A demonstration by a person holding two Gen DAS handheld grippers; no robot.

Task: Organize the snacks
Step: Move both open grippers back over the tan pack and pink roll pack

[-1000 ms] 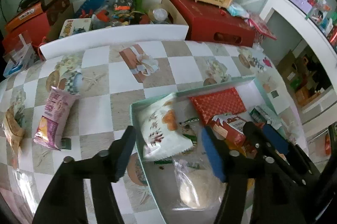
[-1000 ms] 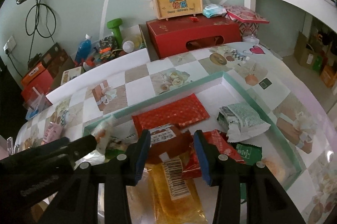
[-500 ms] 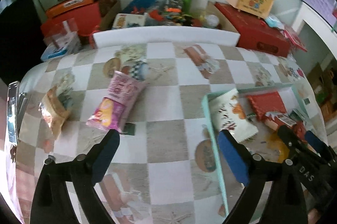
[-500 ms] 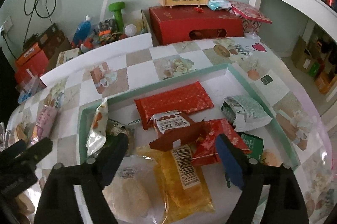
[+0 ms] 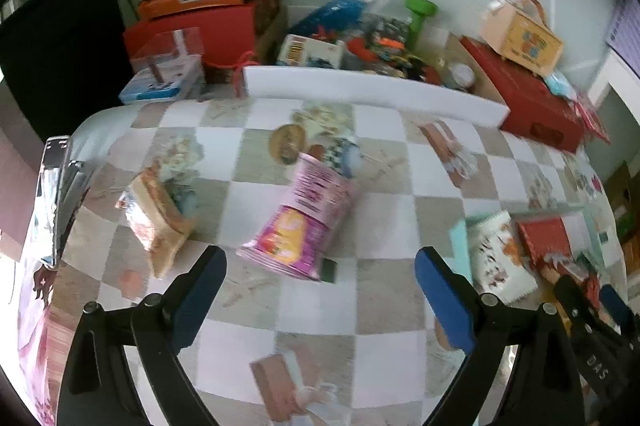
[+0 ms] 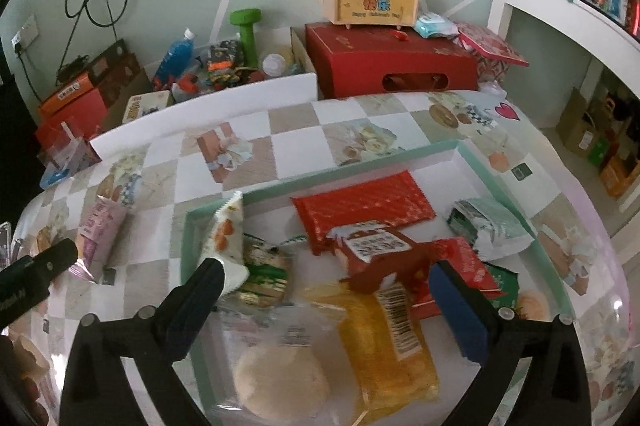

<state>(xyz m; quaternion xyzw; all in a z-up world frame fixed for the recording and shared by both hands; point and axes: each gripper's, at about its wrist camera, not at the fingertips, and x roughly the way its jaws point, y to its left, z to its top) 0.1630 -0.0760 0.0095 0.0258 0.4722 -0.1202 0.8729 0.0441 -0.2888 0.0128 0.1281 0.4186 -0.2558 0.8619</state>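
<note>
- Snacks split between two spots: most already heaped in the green tray (image 6: 516,186), two packets left on the checked tablecloth (image 5: 392,310).
- Pink packet (image 5: 304,222) flat on the cloth, well apart from the tray, just ahead of the left gripper (image 5: 320,290); probably next in line for pickup.
- Brown packet (image 5: 160,222) further left, near the table edge, also outside the tray; contents too blurred to name.
- Left gripper spread wide with nothing between the pads, lined up on the pink packet, presumably to straddle it.
- Right gripper (image 6: 332,302) above the tray, jaws opening, empty; red wrapper (image 6: 380,254) and yellow packet (image 6: 384,338) lying loose beneath, not pinched.
- White packet (image 6: 228,238) propped against the tray's left wall, likely just dropped there to save floor space.
- Red flat pack (image 6: 364,206) and pale green packet (image 6: 488,226) laid toward the far side, leaving the near left part of the tray for newcomers.
- Round bun in a clear bag (image 6: 276,374) at the near edge of the tray.
</note>
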